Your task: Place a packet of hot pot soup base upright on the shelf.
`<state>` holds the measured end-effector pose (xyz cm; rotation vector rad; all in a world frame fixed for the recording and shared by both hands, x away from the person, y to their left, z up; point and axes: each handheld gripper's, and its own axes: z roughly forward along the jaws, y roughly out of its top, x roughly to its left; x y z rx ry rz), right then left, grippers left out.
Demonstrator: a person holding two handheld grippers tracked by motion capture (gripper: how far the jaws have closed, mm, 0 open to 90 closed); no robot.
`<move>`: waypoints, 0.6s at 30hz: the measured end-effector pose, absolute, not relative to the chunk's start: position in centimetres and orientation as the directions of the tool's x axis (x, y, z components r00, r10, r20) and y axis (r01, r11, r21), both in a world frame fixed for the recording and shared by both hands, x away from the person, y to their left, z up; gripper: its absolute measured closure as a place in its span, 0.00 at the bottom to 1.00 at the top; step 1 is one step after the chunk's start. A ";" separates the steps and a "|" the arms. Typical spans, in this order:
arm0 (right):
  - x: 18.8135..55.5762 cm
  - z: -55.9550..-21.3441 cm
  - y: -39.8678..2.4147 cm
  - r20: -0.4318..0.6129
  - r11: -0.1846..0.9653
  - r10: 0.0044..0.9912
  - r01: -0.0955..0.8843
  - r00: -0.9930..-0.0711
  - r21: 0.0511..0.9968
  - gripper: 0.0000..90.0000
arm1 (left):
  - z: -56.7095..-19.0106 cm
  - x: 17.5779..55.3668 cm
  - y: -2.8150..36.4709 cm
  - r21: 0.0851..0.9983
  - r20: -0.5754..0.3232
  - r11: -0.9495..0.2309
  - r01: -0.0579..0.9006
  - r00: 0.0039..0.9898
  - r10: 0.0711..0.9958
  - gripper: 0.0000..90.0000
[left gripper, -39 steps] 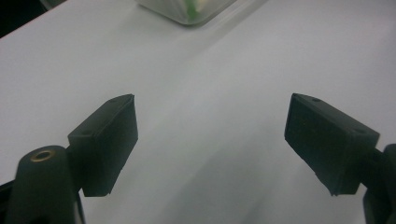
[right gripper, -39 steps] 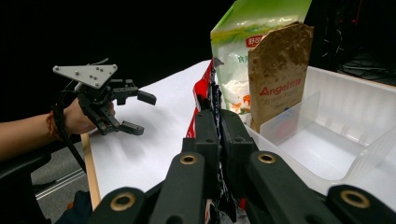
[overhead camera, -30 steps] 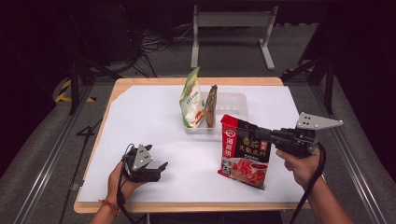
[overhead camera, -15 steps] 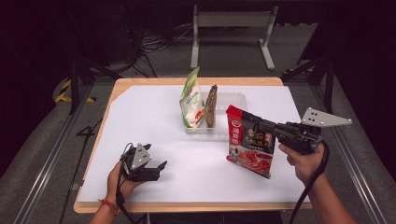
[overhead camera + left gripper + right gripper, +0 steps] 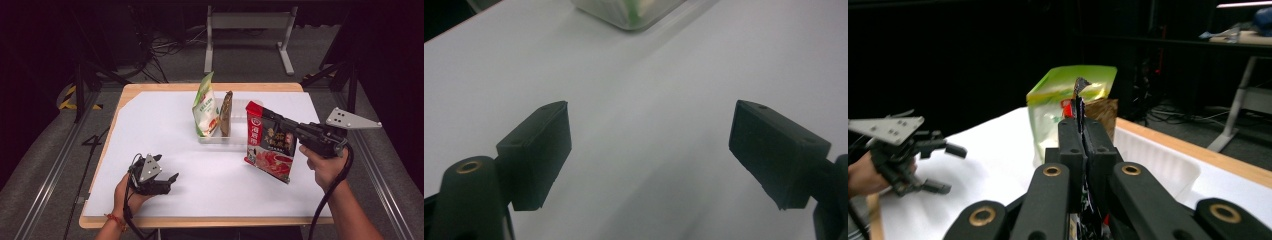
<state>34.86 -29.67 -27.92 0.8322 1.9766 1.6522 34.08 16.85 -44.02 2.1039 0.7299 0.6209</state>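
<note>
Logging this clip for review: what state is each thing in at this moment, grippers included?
Red pouch: lifted off the table, pinched at its edge, hanging tilted.
Right gripper: shut on the red pouch.
Left gripper: open, nothing between its jaws, low over the white table.
Green pouch: standing upright in the clear bin.
Brown pouch: upright in the same bin, beside the green one.

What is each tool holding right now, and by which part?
The right tool pinches the red packet by its upper edge, off the table. The left tool is open, holding nothing.
</note>
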 end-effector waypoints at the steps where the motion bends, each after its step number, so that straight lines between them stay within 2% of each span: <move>1: 35.0 -27.8 -29.6 0.047 0.107 0.691 0.166 -0.721 0.980 0.99 | -44.0 34.1 16.9 0.814 0.175 -0.508 0.283 0.714 0.678 0.20; 18: 37.7 -25.3 -27.8 0.035 0.088 0.735 0.146 -0.677 0.985 0.99 | -44.1 34.0 16.8 0.810 0.177 -0.518 0.275 0.728 0.663 0.20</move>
